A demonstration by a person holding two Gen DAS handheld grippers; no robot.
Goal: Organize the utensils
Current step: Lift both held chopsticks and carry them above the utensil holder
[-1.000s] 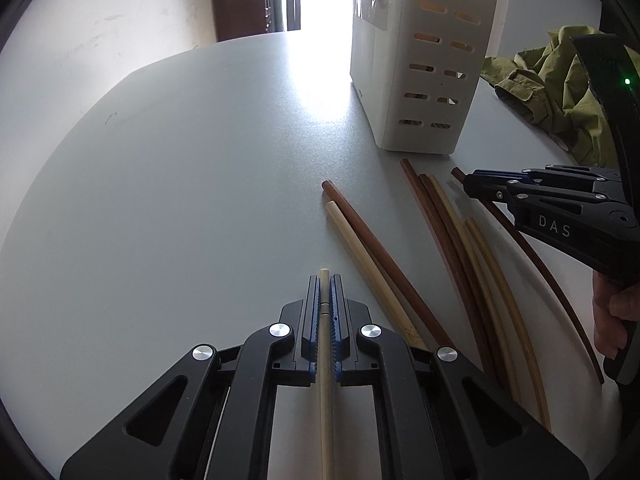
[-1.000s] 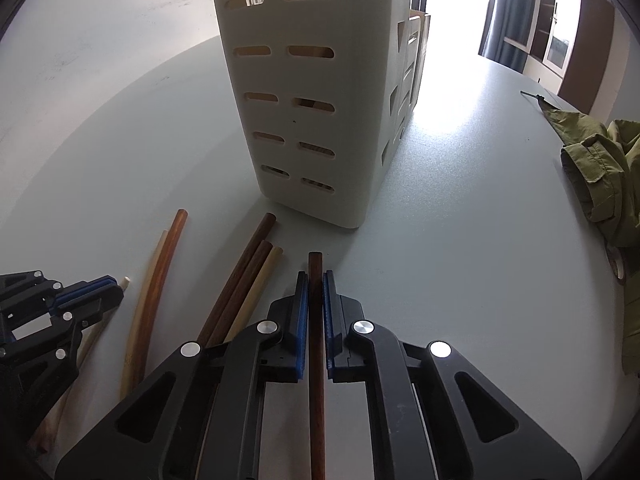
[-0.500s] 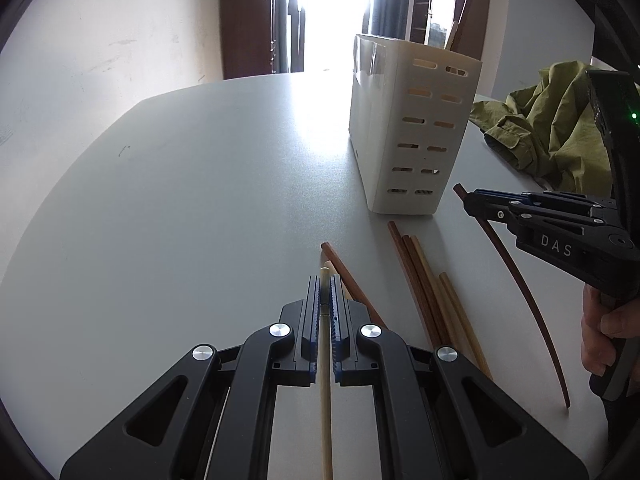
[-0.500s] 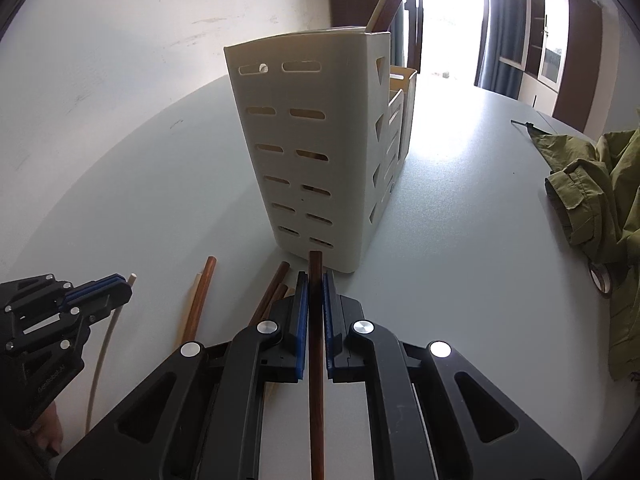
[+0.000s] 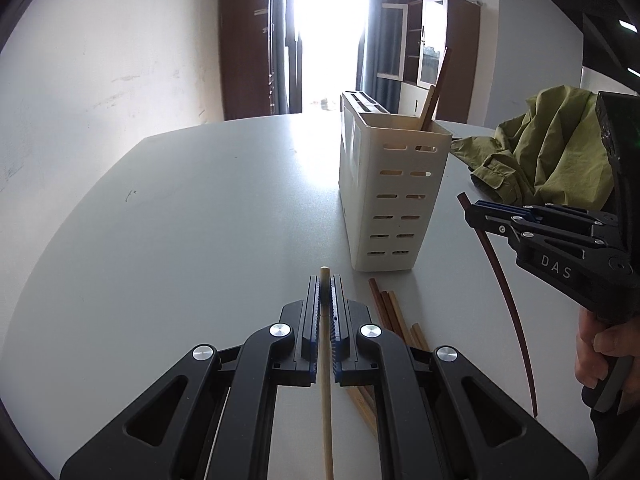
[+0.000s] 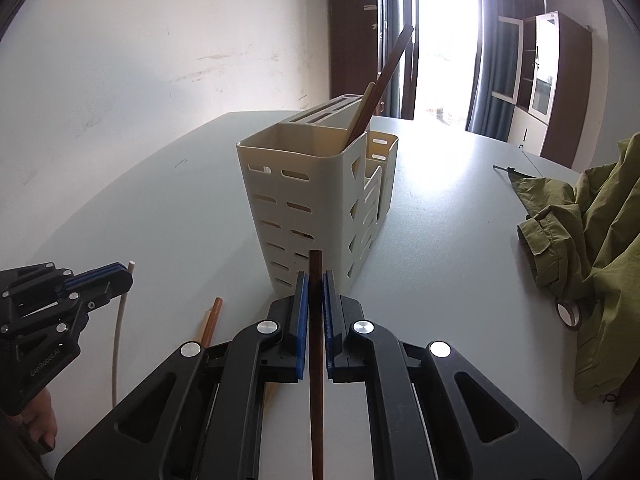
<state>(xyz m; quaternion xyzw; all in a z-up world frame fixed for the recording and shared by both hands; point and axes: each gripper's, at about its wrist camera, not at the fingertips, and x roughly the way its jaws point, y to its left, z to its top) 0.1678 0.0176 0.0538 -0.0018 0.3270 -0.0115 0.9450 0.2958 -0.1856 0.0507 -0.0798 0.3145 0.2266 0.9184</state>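
My left gripper (image 5: 325, 282) is shut on a pale wooden chopstick (image 5: 326, 400), held above the table. In the right wrist view my right gripper (image 6: 315, 276) is shut on a dark brown chopstick (image 6: 316, 400). Each gripper shows in the other's view: the right gripper (image 5: 472, 210) with its dark chopstick (image 5: 508, 300) hanging down, the left gripper (image 6: 126, 276) with the pale chopstick (image 6: 120, 320). A cream slotted utensil holder (image 5: 394, 200) (image 6: 304, 208) stands ahead of both, with two chopsticks (image 6: 384, 80) leaning inside. Several loose chopsticks (image 5: 390, 312) lie on the table before it.
A crumpled olive-green jacket (image 5: 552, 148) (image 6: 592, 248) lies to the right of the holder on the grey table (image 5: 200, 220). A roll of tape (image 6: 568, 312) sits beside it. A white wall is at the left; cabinets and a bright doorway are behind.
Both grippers have risen with their chopsticks and tilted up, so the holder's rim and the room behind came into view. The loose chopsticks stay on the table, now lower and smaller in view.
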